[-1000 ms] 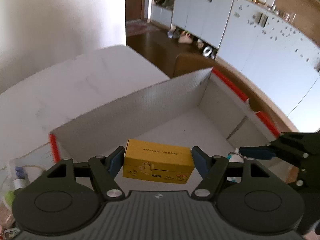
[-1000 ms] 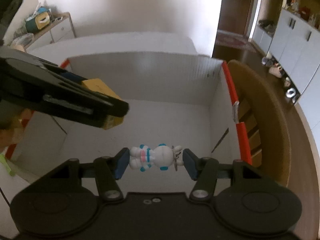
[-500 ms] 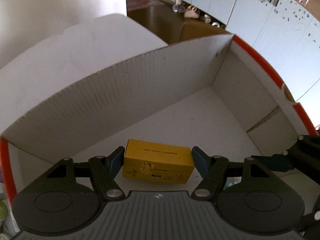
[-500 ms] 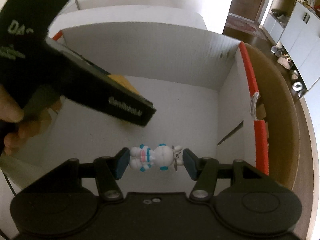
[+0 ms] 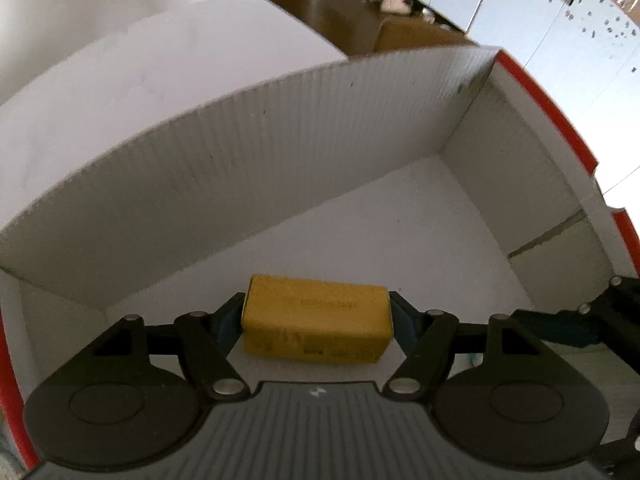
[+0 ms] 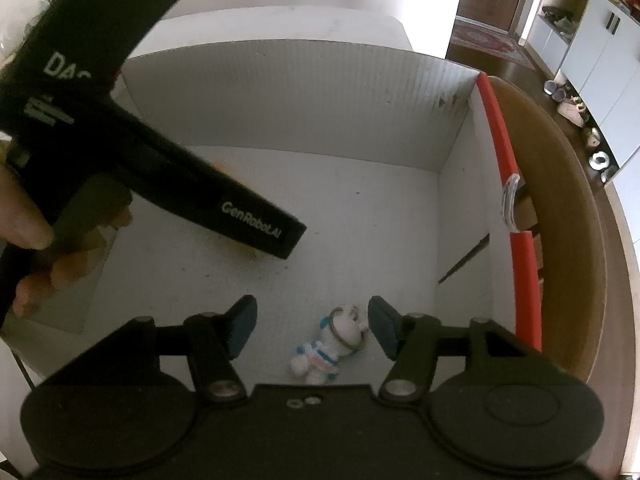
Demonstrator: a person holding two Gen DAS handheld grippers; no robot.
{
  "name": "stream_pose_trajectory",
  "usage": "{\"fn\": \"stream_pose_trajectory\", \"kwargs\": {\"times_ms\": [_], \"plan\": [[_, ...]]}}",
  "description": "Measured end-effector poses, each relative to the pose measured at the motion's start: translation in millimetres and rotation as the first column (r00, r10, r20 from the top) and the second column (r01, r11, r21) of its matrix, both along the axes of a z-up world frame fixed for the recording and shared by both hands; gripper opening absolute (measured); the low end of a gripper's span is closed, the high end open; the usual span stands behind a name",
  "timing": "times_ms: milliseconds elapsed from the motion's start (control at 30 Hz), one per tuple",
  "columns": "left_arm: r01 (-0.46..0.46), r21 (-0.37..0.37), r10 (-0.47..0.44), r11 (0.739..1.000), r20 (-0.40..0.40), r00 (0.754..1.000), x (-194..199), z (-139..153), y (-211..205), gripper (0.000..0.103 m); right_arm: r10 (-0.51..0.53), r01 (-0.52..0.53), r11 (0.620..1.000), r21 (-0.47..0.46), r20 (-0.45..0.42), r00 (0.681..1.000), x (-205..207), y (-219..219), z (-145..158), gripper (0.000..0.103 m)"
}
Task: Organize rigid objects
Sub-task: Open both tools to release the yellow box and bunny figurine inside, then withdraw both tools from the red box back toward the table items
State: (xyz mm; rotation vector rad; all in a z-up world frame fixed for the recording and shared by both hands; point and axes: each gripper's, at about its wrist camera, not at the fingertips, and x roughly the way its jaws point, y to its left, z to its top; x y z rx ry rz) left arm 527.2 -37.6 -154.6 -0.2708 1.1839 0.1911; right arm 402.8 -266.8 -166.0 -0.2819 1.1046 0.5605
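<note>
Corrugated box point(image 6: 288, 92): destination
Left gripper point(image 5: 316, 314): jaws clamped on yellow carton point(image 5: 316, 318); seat it on box floor before releasing
Right gripper point(image 6: 312, 320): jaws just opened; figurine point(image 6: 328, 350) lies loose between them on box floor

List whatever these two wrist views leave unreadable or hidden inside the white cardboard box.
- Yellow carton, left wrist view: printed text too blurred to read; its base is hidden, so contact with the white corrugated box floor is unclear.
- Same carton, right wrist view: almost wholly behind the left gripper.
- White toy figure with blue stripes, right wrist view: lower end cut off by the right gripper body.
- Right gripper, left wrist view: only an edge shows.
</note>
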Motion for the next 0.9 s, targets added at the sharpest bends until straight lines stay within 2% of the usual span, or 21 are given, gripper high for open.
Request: {"fn": "stream_pose_trajectory", "kwargs": {"times_ms": [133,267,567,900], "plan": [[-0.016,0.000,0.016,1.000,-0.001,1.000,-3.2,3.8,-0.4,0.074,-0.002,0.002,1.000,0.020,0.007,1.000,5.8,-4.3,1.9,0.065],[-0.033,0.011,0.033,0.999,0.033,0.999,-9.6,15.3,-2.3,0.074,-0.008,0.007,0.999,0.045,0.022,1.000,3.1,-7.5,6.0,0.069],[-0.060,0.051,0.053,0.997,0.133,0.990,-34.8,52.8,-10.5,0.074,-0.033,0.026,0.994,0.109,0.065,0.997,-12.6,-21.6,29.4,0.077],[-0.077,0.068,0.057,0.995,0.257,0.965,-75.9,85.3,-13.3,0.074,-0.056,0.034,0.985,0.170,0.124,0.991,-34.0,-25.8,52.0,0.085]]}}
